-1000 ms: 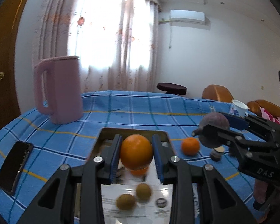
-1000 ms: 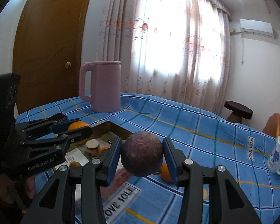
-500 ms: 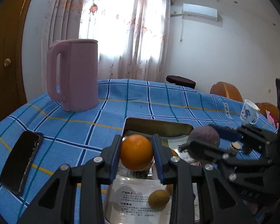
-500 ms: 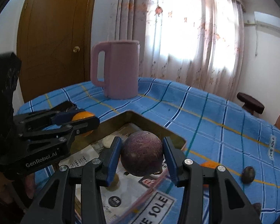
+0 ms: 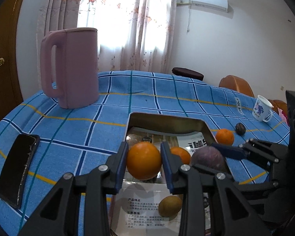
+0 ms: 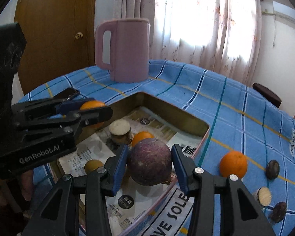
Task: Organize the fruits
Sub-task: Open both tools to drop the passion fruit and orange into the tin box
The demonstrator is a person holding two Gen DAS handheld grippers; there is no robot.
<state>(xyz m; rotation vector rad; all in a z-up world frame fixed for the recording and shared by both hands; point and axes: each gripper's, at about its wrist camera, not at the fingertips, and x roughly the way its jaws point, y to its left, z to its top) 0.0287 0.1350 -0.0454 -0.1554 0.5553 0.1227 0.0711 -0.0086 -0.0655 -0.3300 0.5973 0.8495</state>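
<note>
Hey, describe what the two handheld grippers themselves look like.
Both the left gripper and the right gripper are matte black plastic frames with silver screws and two blue-padded fingers. White "GenRobot.AI" lettering marks the left one's side.

Tray [image 5: 168, 120] near end — behind the tools, cut by the bottom edge.

**My two grippers, each carrying a fruit**

I am holding my left gripper [image 5: 144, 164] angled downward, its blue pads [image 5: 121, 165] either side of an orange [image 5: 144, 163]; its jaws are opening slightly with the fruit between them. I am holding my right gripper [image 6: 149, 163] angled downward too, its pads [image 6: 179, 167] pressing on a round purple fruit [image 6: 149, 162]. The two grippers are sitting close together, side by side.
</note>
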